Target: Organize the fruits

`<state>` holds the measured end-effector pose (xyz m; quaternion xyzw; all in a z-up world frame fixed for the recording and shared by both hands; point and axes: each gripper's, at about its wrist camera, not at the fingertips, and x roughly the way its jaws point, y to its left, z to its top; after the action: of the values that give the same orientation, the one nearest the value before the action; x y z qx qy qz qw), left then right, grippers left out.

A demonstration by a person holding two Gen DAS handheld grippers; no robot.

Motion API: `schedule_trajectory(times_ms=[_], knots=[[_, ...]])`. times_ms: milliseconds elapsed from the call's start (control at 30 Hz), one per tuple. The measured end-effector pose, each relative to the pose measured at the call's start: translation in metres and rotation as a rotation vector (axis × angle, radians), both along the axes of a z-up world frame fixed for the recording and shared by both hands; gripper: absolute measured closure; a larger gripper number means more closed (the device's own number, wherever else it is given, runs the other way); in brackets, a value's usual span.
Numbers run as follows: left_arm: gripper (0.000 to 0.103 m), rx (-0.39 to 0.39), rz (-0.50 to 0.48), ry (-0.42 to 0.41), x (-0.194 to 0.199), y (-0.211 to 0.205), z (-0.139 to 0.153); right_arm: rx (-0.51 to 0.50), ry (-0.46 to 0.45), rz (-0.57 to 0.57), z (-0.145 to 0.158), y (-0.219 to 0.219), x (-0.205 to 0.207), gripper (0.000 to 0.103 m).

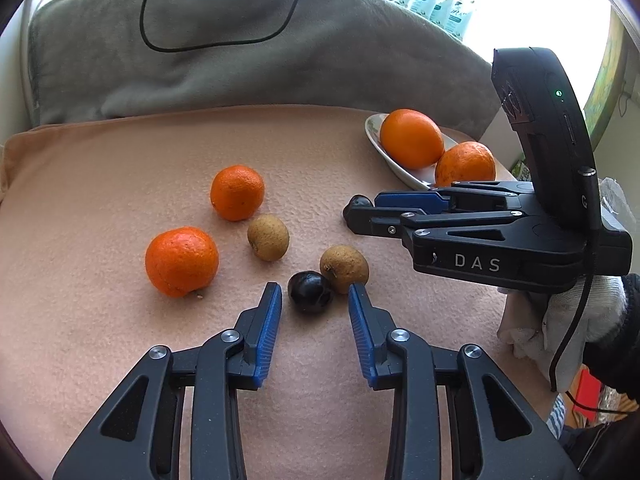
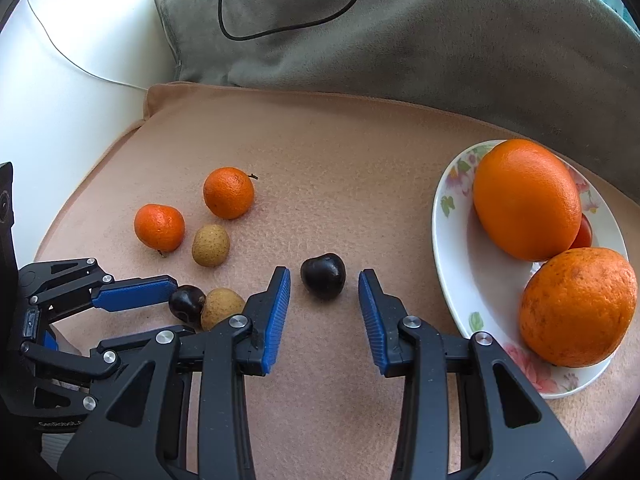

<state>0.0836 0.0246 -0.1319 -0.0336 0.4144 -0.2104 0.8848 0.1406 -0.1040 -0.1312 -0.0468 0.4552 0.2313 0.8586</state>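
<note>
1. Peach cloth covers the work surface.
2. Floral plate, right side, holds two oranges.
3. Left gripper: jaws narrow, flanking a dark plum, pads clear of it.
4. Right gripper: jaws narrow, flanking a second plum, not gripping.
5. Two tangerines and two brown fruits lie loose on the cloth.

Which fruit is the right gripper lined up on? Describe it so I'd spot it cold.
Start at the floral plate holding two oranges, on the pink cushion. Just left of it, alone on bare fabric, lies a small dark cherry, framed by the right gripper. Unlike the other cherry, which touches a brown fruit, this one touches nothing.
</note>
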Motion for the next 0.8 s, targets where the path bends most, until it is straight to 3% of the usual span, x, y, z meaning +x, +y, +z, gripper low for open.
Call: schedule_trajectory(times_ms=[333,467,800], knots=[[0.081,0.01,-0.004,0.006,0.007,-0.005,-0.002,-0.008,0.007,0.005,-0.008,0.014,0.008,0.07],[0.081,0.015,-0.001,0.004,0.008,-0.007,-0.003,-0.014,0.003,0.009,-0.008,0.014,0.007,0.078],[0.082,-0.004,0.019,-0.007,0.005,0.0,0.0,0.001,-0.01,0.008,-0.002,0.008,0.004,0.079]])
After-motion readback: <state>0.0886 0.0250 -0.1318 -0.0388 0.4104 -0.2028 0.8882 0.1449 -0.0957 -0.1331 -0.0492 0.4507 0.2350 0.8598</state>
